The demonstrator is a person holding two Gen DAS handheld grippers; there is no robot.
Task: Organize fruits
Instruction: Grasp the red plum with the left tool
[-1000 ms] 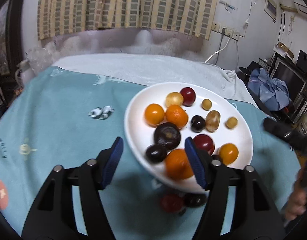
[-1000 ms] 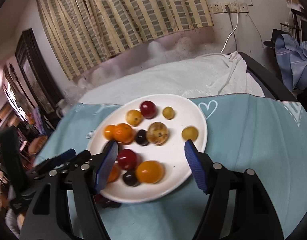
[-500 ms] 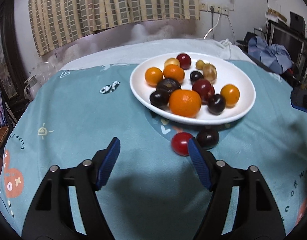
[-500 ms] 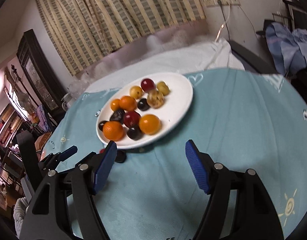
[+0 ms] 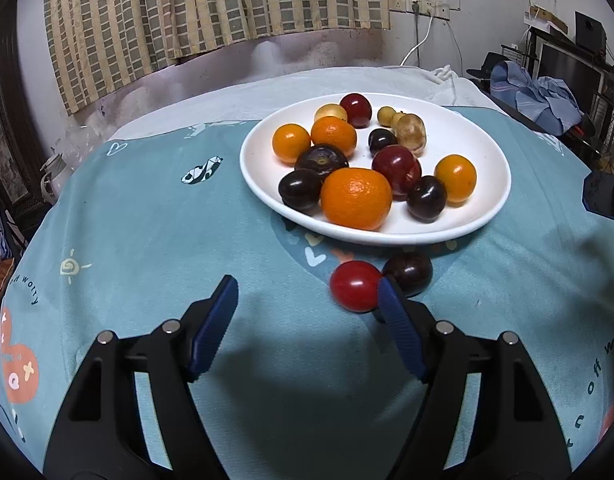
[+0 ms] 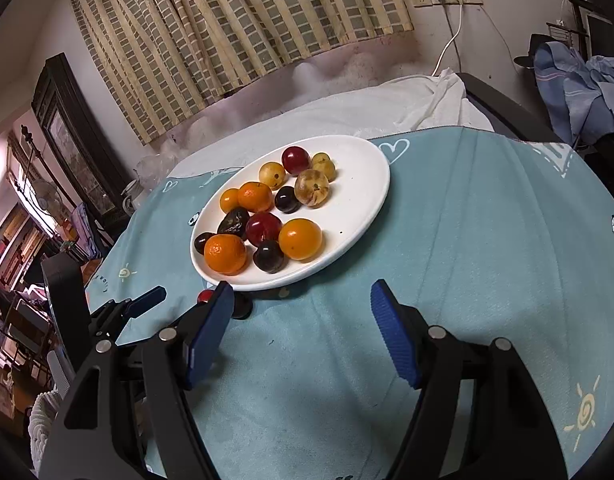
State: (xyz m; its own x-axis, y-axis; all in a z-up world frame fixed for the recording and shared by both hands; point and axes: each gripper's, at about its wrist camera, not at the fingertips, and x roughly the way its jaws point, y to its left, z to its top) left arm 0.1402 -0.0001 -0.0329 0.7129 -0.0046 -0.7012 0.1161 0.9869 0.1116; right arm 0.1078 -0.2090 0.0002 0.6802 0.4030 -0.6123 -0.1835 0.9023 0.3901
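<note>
My left gripper [image 5: 307, 300] is opening, empty, the red plum [image 5: 355, 286] beside its tip; right gripper [image 6: 299, 304] spread, empty; the plum's axis looks unclear.

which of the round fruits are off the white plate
Two: the glossy red round fruit and the dark purple round fruit beside it, both lying on the teal cloth just in front of the white plate.

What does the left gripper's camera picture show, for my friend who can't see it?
A white plate of orange, red, dark and yellow fruits sits on a teal cloth. A red fruit and a dark fruit lie off the plate, just ahead of the empty, opening left gripper.
</note>
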